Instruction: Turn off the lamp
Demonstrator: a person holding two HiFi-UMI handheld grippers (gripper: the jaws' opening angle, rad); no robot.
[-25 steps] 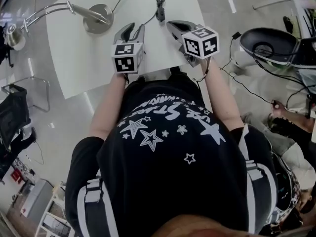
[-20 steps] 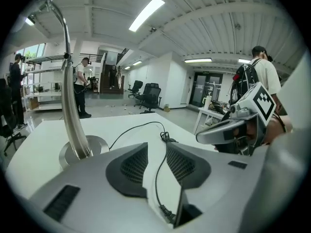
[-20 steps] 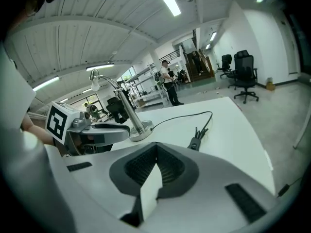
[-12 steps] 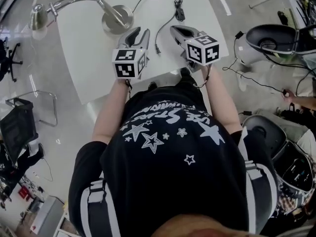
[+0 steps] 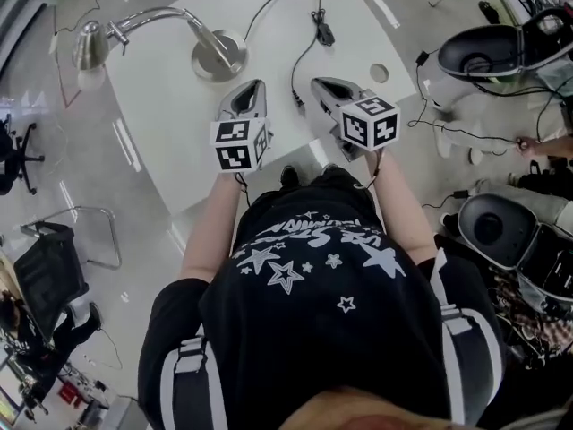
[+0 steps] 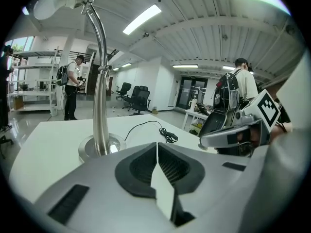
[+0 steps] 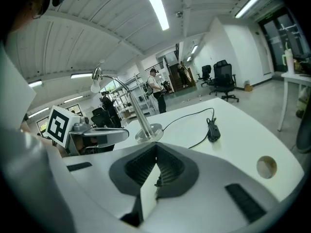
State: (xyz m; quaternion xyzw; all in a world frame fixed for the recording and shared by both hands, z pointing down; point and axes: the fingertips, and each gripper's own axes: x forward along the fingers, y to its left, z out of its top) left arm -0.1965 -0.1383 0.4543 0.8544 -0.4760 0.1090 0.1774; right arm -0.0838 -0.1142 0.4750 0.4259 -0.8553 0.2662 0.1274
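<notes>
Brushed metal all over the lamp (image 6: pixel 100 106): set toward the far left of the white table (image 5: pixel 152 124), round base (image 5: pixel 219 56) just beyond the left gripper (image 5: pixel 252 88), curved neck arching out to the head (image 5: pixel 87 47) past the table's left edge. Hard to say from the bulb whether lit. Black cord (image 5: pixel 269 3) looping away from the base to a small inline switch (image 5: pixel 322 32), flat on the tabletop ahead of the right gripper (image 5: pixel 320 84) and apart from it. Left claw just drawn closed, pads together with nothing between; right claw likewise pressed shut and empty. Both held over the near part of the table, apparently touching nothing. Probably a weighted, stiff stand, unlikely to tip under a nudge, yet with no obvious button on it. Likeliest place to act: the switch body, light and hard-shelled, on a limp cord over a smooth top, so apt to skid sideways. Best pressed straight down with a closed tip, or pinched across its narrow sides while steadying the cord with the other claw.
</notes>
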